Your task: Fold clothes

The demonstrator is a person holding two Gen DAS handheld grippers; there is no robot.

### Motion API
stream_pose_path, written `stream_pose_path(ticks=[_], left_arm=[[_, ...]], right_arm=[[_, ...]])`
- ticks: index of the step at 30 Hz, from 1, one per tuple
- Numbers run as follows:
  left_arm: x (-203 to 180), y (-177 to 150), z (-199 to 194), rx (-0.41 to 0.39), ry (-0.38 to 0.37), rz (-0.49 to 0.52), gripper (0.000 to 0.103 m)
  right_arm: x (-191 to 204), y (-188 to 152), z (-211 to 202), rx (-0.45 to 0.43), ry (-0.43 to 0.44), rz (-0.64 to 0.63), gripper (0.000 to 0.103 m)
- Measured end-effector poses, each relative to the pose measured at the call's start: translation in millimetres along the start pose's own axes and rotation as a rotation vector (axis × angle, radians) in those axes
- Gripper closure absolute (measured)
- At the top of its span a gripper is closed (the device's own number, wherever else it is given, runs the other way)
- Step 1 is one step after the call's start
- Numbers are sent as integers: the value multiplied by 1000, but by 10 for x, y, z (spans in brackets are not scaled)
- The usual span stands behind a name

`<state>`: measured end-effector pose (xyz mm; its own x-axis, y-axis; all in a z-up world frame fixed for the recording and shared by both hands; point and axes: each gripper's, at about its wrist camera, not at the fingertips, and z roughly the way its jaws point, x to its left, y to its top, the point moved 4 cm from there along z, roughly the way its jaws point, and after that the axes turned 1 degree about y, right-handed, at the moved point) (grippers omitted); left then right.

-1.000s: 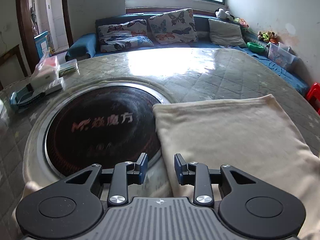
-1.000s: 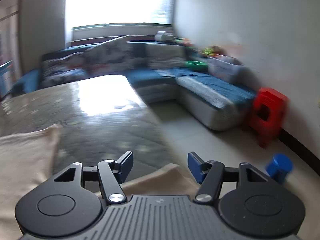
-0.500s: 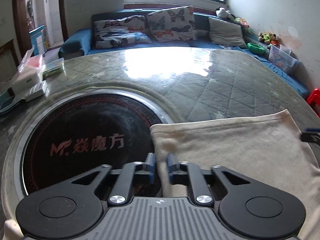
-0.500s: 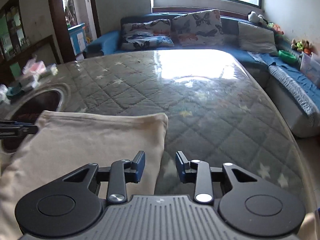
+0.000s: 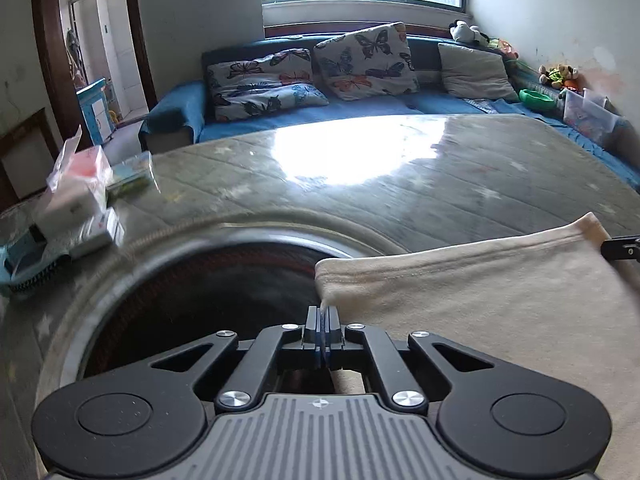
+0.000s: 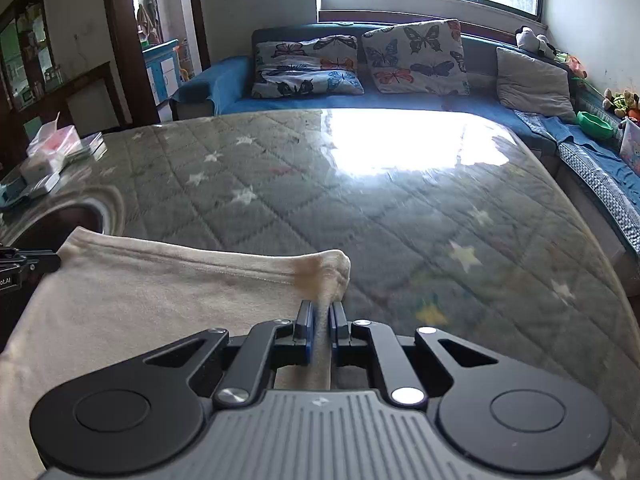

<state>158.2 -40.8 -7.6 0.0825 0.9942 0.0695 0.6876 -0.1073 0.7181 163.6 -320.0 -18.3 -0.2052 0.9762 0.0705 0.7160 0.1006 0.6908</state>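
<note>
A cream garment (image 5: pixel 500 304) lies flat on the quilted table cover, its hemmed edge facing away from me. My left gripper (image 5: pixel 322 320) is shut on the garment's left edge near its far left corner. In the right wrist view the same garment (image 6: pixel 152 304) spreads to the left, and my right gripper (image 6: pixel 320 316) is shut on its right edge near the far right corner, which has a brownish stain (image 6: pixel 310 270). Each gripper's tip shows at the edge of the other view.
A round dark cooktop (image 5: pixel 208 280) is set into the table left of the garment. Boxes and packets (image 5: pixel 76 196) sit at the table's left side. A blue sofa with butterfly cushions (image 5: pixel 360 64) runs behind the table.
Both grippers closed from open onto the garment's side edges. The right gripper first swung left from the table's edge to the garment's right corner.
</note>
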Motion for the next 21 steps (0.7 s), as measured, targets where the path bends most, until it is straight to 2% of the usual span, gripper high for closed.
stream_pose_path(ticks=[5, 10, 12, 14, 17, 21], left_arm=[[53, 66, 2, 3, 7, -1, 100], [-49, -59, -310, -16, -37, 13, 98], [-149, -175, -480, -21, -84, 23, 98], [-272, -325, -653, -19, -129, 38, 98], [-466, -571, -913, -18, -196, 62, 98], [-663, -873, -1226, -26, -252, 92, 97]], right_arm=[[62, 126, 127, 2, 5, -30, 90], [161, 96, -122, -10, 33, -78, 86], [233, 35, -270, -9, 55, -108, 79], [340, -70, -425, -4, 84, -144, 78], [535, -293, -656, 7, 132, -198, 67], [804, -629, -922, 30, 199, -278, 65]])
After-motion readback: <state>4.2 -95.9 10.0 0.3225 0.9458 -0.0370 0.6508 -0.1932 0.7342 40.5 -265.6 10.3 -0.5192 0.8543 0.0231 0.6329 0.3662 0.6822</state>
